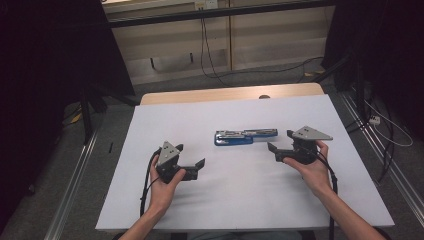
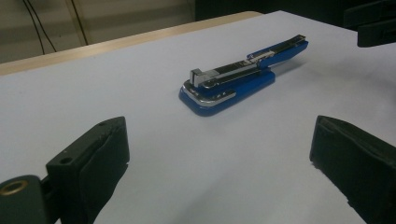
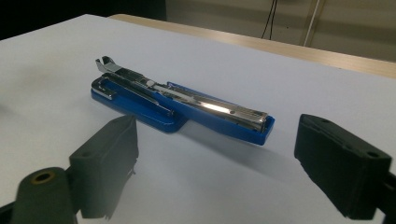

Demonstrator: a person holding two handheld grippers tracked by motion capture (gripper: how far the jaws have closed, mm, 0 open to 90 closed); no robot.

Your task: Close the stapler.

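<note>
Wide-open jaws flanking blue stapler (image 1: pixel 245 136)

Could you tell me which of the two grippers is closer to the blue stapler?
The right gripper: its jaws sit just off the end of the stapler, while the left gripper is farther away, nearer the person.

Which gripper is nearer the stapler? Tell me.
Right. The right gripper sits just off the right end of the stapler, open and apart from it. The left gripper is farther, below and left of it, also open.
</note>
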